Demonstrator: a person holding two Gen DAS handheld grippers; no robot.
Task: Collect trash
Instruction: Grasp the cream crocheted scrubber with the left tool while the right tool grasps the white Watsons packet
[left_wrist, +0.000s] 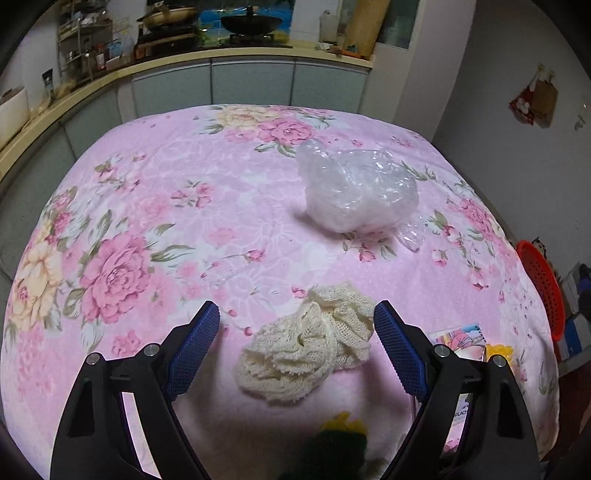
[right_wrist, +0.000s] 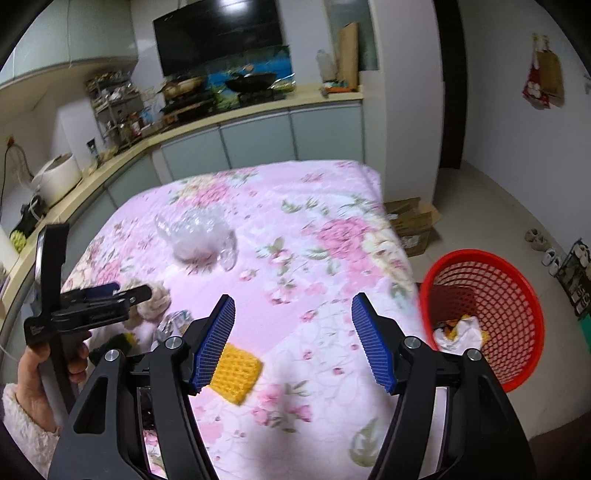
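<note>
The left tool (left_wrist: 295, 321), jaws wide and empty, straddles the cream net scrap (left_wrist: 310, 343) on the floral-covered worktop (left_wrist: 147, 192): the pickup step. It next needs lowering and closing. The right tool (right_wrist: 293, 306) gapes empty near the red basket (right_wrist: 517, 325).

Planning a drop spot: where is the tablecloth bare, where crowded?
Bare: the wide stretch left of the plastic bag, and between the bag and cream mesh. Crowded: near edge, where mesh, booklet and yellow square cluster.
</note>
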